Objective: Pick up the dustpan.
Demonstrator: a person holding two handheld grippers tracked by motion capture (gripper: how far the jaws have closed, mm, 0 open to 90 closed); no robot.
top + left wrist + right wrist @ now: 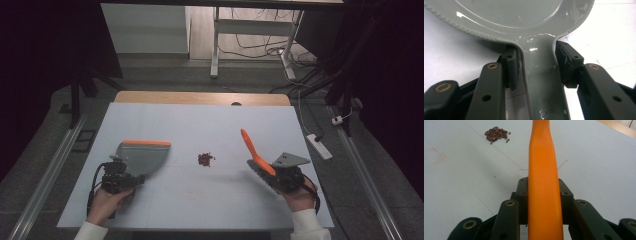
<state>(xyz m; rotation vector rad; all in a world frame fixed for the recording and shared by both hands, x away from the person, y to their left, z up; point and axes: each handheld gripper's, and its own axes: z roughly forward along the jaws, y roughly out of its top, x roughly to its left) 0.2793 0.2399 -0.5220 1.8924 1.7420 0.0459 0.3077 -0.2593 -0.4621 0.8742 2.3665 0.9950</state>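
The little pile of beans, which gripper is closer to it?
Roughly equal, perhaps the right. The beans lie between them: right gripper to their right holding the orange brush, left gripper to their left holding the dustpan.

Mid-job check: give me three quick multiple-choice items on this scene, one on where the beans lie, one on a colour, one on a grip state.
1. The pile of beans lies:
A. in the dustpan
B. on the table between both grippers
C. on the floor

2. The brush handle is:
A. orange
B. blue
C. green

3. The left gripper is:
A. open over the table
B. shut on the beans
C. shut on the dustpan handle

Key: B, beans sit on bare table; A, seen in the right gripper; C, jaws clamp the grey handle.
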